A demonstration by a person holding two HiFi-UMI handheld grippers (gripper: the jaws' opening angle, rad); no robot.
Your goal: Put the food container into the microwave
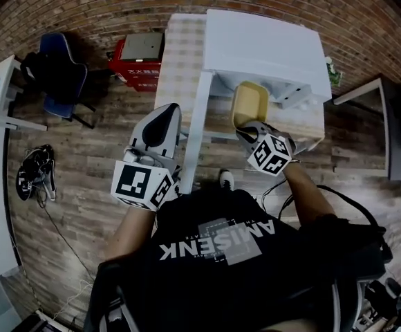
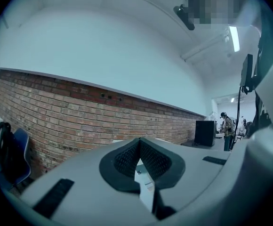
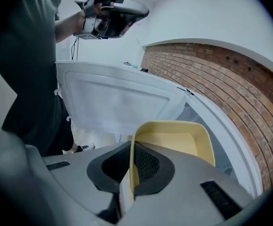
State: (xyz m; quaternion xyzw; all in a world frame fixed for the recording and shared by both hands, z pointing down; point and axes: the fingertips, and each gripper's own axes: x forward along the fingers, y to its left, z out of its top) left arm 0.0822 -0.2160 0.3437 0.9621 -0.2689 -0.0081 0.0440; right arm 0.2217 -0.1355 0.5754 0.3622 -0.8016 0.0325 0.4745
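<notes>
Gripping the food container [image 1: 249,104] is my right gripper [image 1: 251,131]. Its jaws are clamped on the near wall of the container, one pad inside and one outside, as the right gripper view shows [image 3: 132,160]. The container [image 3: 174,138] is yellow, open-topped and held level. It sits at the mouth of the microwave [image 1: 269,47], just below the front edge of the white housing. How far it reaches into the cavity cannot be told.

The microwave door [image 1: 195,130] stands swung open to the left, between my two grippers. In the right gripper view its pale inner face [image 3: 117,102] lies just beyond the container.

My left gripper [image 1: 162,123] is raised on the outer side of the door, apart from it, with its marker cube [image 1: 142,185] toward my body. Its jaws are pressed together with nothing between them [image 2: 139,147], and they face a brick wall [image 2: 80,112].

The microwave rests on a table [image 1: 183,54] covered with a checked cloth. A red box [image 1: 138,64] and a blue chair [image 1: 59,68] stand on the floor to the left.
</notes>
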